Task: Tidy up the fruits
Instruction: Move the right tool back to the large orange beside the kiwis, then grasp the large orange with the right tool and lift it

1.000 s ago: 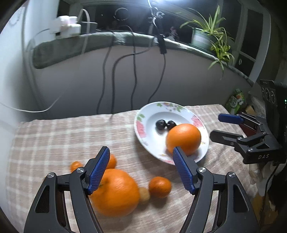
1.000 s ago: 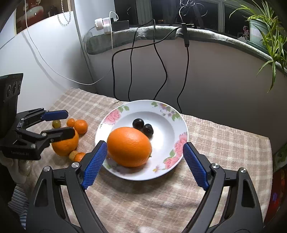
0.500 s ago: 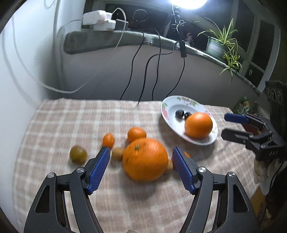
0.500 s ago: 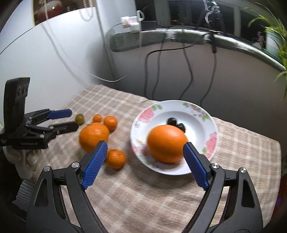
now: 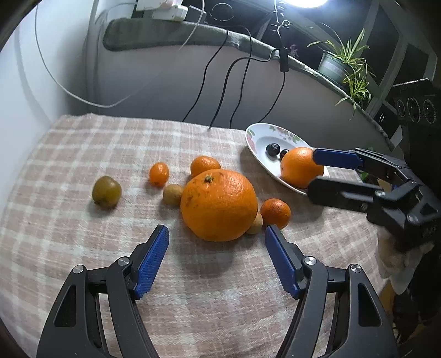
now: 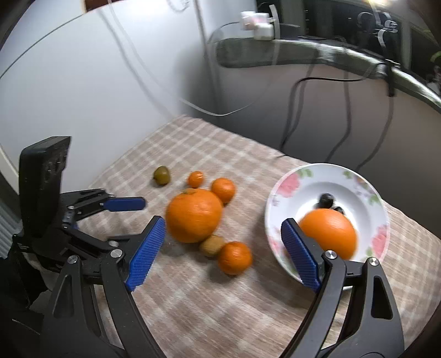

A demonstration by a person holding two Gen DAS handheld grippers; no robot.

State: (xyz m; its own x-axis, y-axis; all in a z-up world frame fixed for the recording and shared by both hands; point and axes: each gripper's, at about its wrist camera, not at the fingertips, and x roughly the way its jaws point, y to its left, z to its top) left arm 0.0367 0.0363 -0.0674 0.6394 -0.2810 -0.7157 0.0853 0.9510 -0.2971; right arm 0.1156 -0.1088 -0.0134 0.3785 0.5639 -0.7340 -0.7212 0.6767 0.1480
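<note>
Checked woven cloth [image 5: 82, 154] covers your table. Your left gripper [image 5: 216, 247] is spread wide with its ribbed blue pads empty, just short of the big dimpled orange [image 5: 219, 205]. Your right gripper [image 6: 223, 247] gapes too, holding nothing. Small round fruits ring that orange; another smooth orange [image 6: 328, 234] sits in the glossy floral plate [image 6: 366, 190].

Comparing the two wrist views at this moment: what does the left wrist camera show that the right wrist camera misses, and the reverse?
Only the left wrist view shows the spider plant on the ledge, the bright lamp, and a small brown fruit behind the big orange.

Only the right wrist view shows the plate's whole rim, unobstructed.

Both show the big orange on the checked cloth, the greenish fruit, three mandarins, the floral plate holding an orange and dark berries, and both grippers open.
</note>
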